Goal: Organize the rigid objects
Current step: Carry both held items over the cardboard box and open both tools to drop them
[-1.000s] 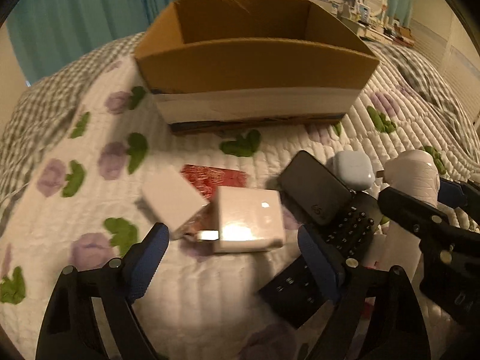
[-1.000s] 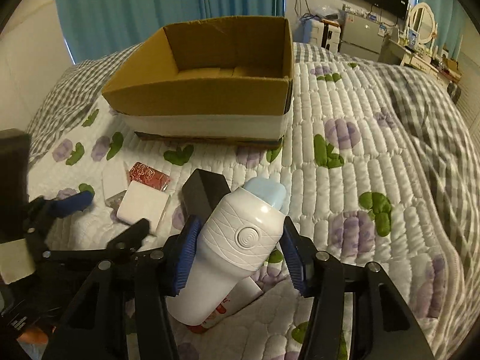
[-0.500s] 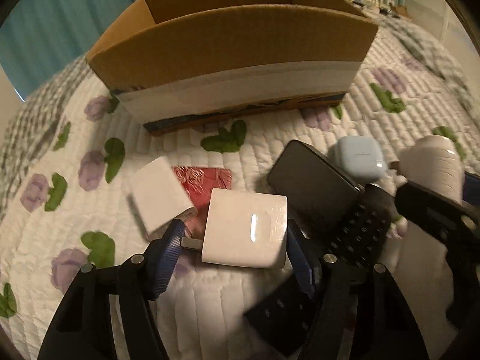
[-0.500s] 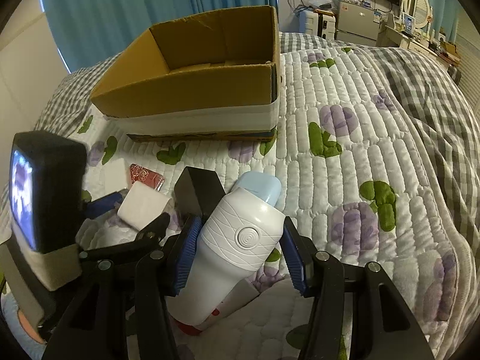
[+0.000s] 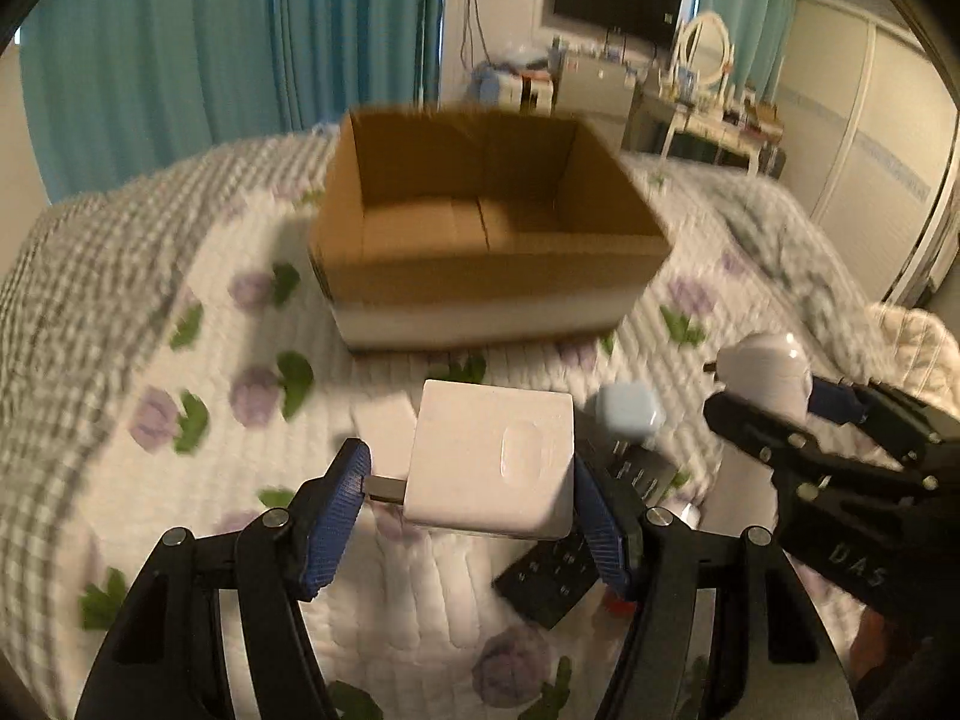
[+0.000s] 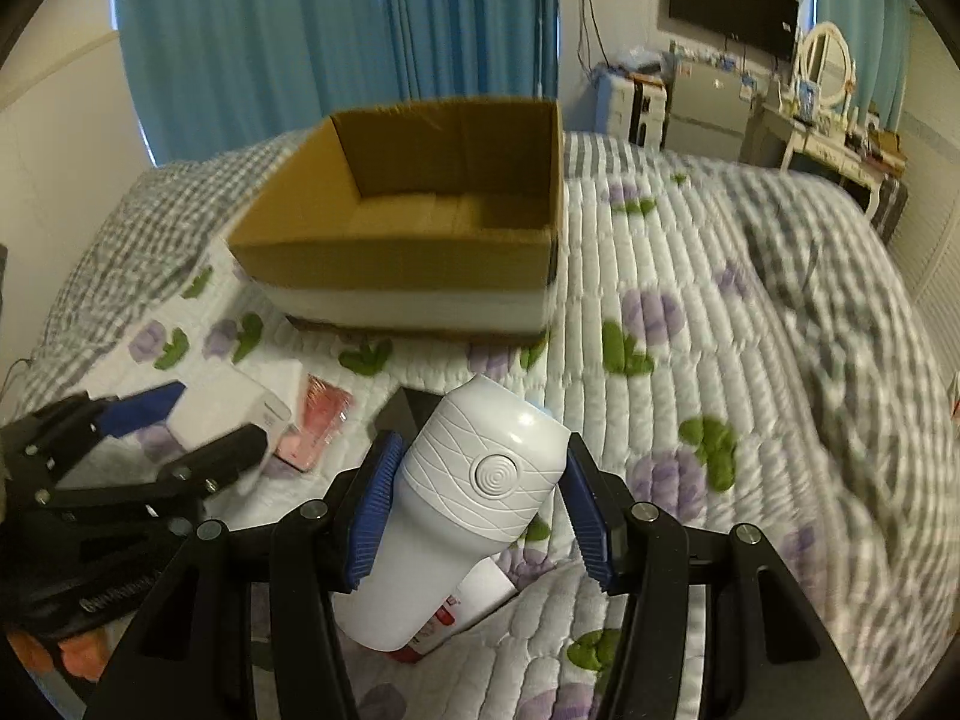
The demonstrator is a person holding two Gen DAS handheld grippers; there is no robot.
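Fingers [image 5: 591,516] of my left gripper [image 5: 471,492] clamp the white charger [image 5: 492,459]; my right gripper [image 6: 477,507] grips the white bottle [image 6: 474,492], both aimed at the open cardboard box [image 5: 480,282] for stowing.

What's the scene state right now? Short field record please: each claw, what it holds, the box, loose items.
left claw: shut on white charger block, metal prongs toward its left finger
right claw: shut on white ribbed device, round button facing camera
cardboard box: open top, on the quilt, nothing visible inside
loose items: pale blue earbud case, black remote, red packet
blur: both views motion-blurred
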